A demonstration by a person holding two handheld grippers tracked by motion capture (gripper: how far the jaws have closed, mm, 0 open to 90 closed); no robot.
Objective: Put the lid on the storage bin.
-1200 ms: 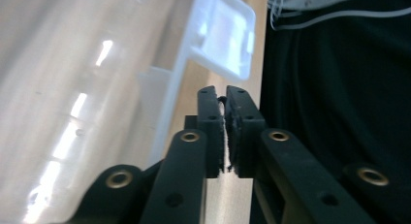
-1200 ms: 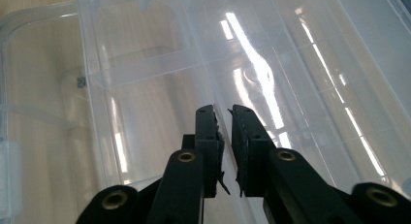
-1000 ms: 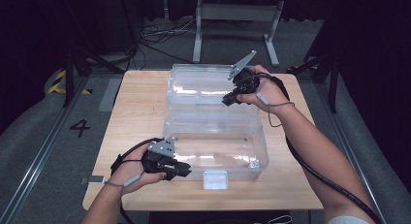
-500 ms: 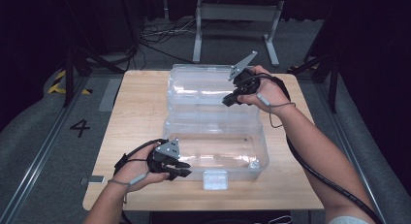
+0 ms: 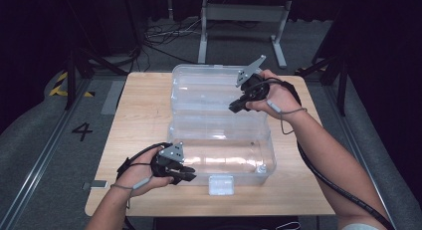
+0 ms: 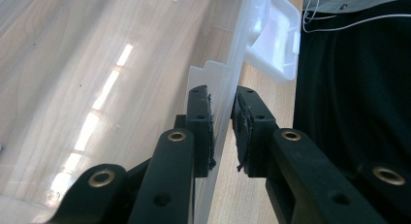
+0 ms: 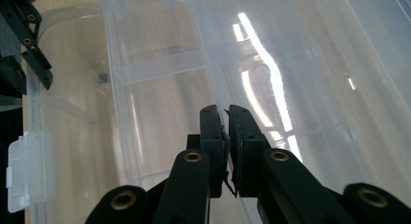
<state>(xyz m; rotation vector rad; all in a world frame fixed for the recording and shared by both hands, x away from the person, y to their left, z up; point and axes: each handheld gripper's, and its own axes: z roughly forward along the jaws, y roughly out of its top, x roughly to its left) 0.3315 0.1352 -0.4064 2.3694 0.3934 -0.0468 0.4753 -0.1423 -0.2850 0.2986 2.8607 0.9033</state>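
A pale wooden table (image 5: 144, 115) stood on grey floor (image 5: 40, 140). A black number 4 (image 5: 82, 131) marked the floor to its left. Tangled cables (image 5: 164, 38) and a metal frame (image 5: 244, 13) lay beyond the far edge.

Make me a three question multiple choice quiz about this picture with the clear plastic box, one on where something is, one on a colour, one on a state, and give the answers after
1. Where does the left gripper hold the clear box?
A. at its near front wall
B. at the far edge of its lid
C. at its right end

2. What colour is the latch tab on the front of the box?
A. red
B. black
C. whitish, see-through

3. How does the box stand?
A. shut and latched
C. lying upside down
B. open, lid laid back

Answers:
1. A, since the left gripper view shows its jaws on either side of the thin front wall, near the latch.
2. C, because the tab shows pale and translucent against the wooden table.
3. B, as the lid lies spread out behind the base, with the right gripper over the middle of it.
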